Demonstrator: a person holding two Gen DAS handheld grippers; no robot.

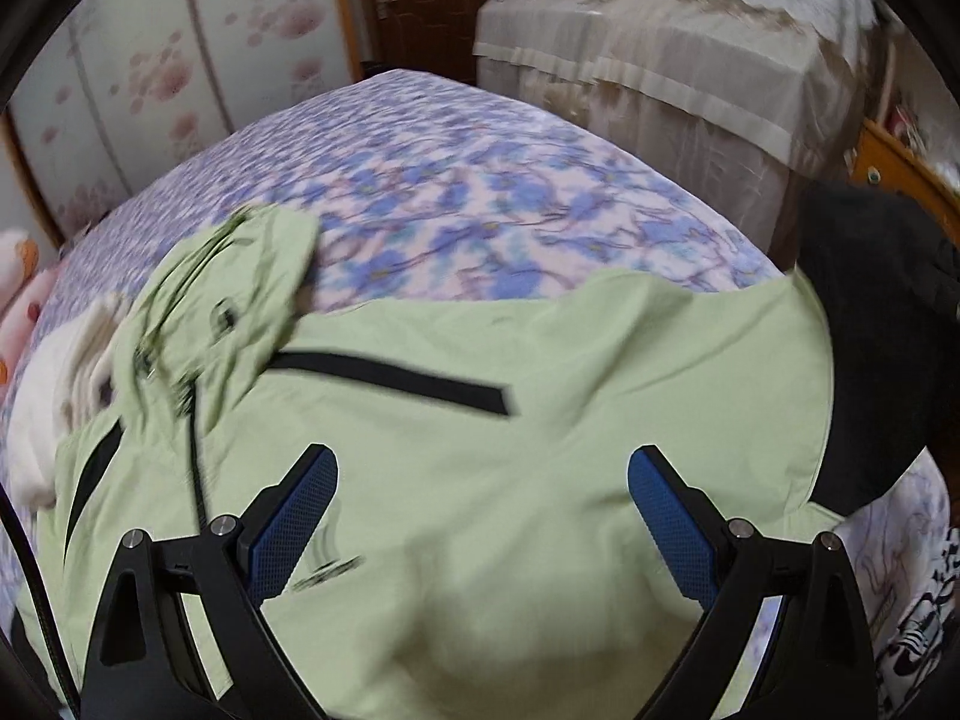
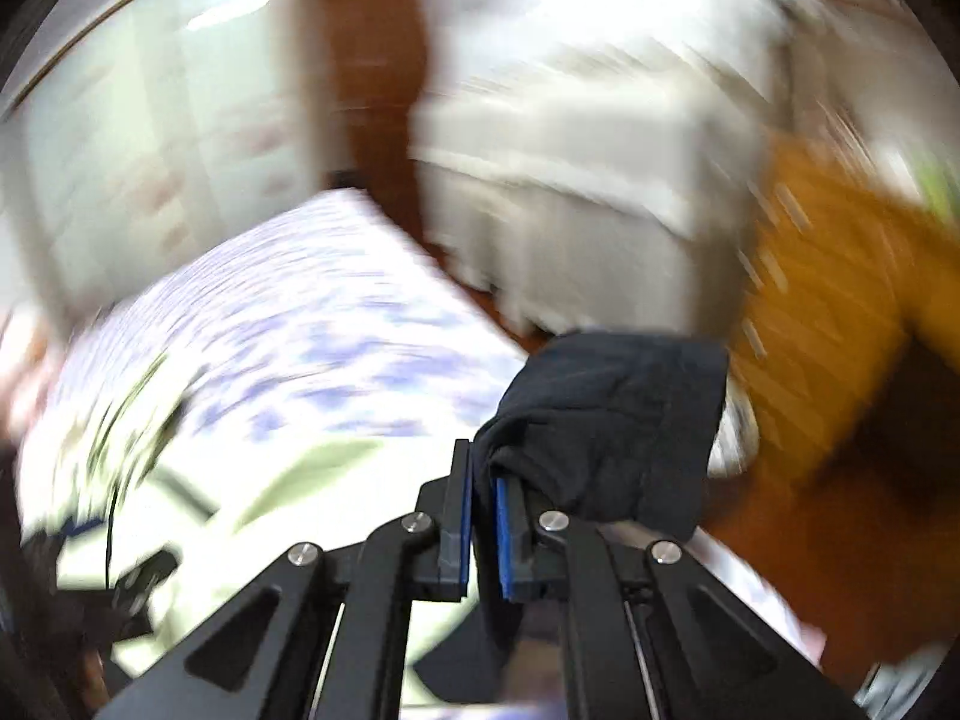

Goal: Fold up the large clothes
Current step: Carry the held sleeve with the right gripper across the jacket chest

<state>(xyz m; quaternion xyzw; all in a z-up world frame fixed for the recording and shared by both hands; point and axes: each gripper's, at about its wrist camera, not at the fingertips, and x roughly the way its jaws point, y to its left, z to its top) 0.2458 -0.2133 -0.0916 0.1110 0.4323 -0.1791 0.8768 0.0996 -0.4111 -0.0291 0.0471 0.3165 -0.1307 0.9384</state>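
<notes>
Nearest, the right gripper (image 2: 483,531) pinches a dark garment (image 2: 612,420) while the left gripper (image 1: 483,519) hangs spread and empty above the light-green jacket (image 1: 480,420) on the floral bedspread (image 1: 480,192), so laying-out seems underway; next, probably grasp a jacket edge

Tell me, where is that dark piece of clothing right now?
The dark garment is pinched in the right gripper, whose jaws are shut on it. In the left wrist view it hangs past the right edge of the green jacket.
</notes>
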